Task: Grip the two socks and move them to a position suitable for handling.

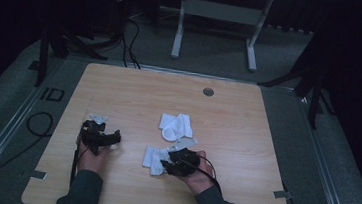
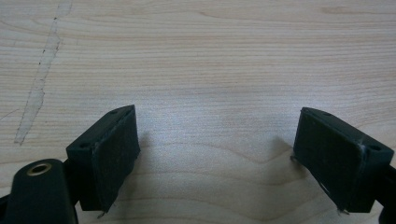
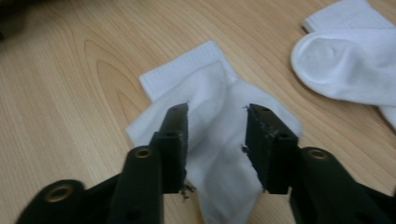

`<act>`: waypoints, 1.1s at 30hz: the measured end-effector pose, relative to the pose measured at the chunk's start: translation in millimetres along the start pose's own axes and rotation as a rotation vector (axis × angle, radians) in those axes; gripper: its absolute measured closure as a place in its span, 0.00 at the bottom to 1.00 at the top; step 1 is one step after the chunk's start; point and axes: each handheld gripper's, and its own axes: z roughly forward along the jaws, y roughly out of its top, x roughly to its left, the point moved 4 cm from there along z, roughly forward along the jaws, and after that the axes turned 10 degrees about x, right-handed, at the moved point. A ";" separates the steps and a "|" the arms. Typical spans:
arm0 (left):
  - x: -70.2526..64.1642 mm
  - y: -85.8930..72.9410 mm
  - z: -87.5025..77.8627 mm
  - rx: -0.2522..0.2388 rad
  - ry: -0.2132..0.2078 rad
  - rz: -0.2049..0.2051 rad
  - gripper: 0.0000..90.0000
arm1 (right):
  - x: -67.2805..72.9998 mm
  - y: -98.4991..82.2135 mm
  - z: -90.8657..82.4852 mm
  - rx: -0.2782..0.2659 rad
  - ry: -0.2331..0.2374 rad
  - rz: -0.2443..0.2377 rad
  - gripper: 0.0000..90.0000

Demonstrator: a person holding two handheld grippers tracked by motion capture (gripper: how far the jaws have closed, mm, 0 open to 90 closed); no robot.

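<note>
A: How are the jaws of the right gripper [image 3: 215,140] set?

B: They are seen parted, with a gap between the pads. A white sock [image 3: 219,116] lies flat on the table [image 3: 60,93] beneath them, and nothing is pinched; the cloth is seen through the gap, not pressed by either pad.

A: Where is that sock placed in the high view?

B: It is found near the front edge of the table [image 1: 248,113], just left of the right gripper [image 1: 170,165], whose jaws are pointed toward it. The sock [image 1: 153,156] is spread out and slightly rumpled.

A: Is a 2nd sock seen?

B: Yes. A 2nd white sock [image 1: 176,126], folded over on itself, is laid a little farther back, near the 1st but apart from it. In the right gripper view it [image 3: 345,70] is seen at the upper right.

A: And the left gripper [image 2: 217,154]?

B: Its jaws are spread wide over bare wood, with nothing between them. In the high view it [image 1: 110,138] is held well to the left of both socks.
</note>
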 end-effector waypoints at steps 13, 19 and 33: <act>0.0 0.0 0.0 0.000 0.000 0.000 0.16 | 6.1 3.8 20.2 0.072 0.024 -0.005 0.94; 0.0 0.0 0.0 0.000 0.000 0.000 0.16 | 8.3 6.1 5.7 0.037 0.006 -0.008 0.98; -0.1 0.0 0.1 -0.002 0.000 -0.001 0.16 | -16.5 9.6 -51.3 -0.074 -0.101 0.010 0.97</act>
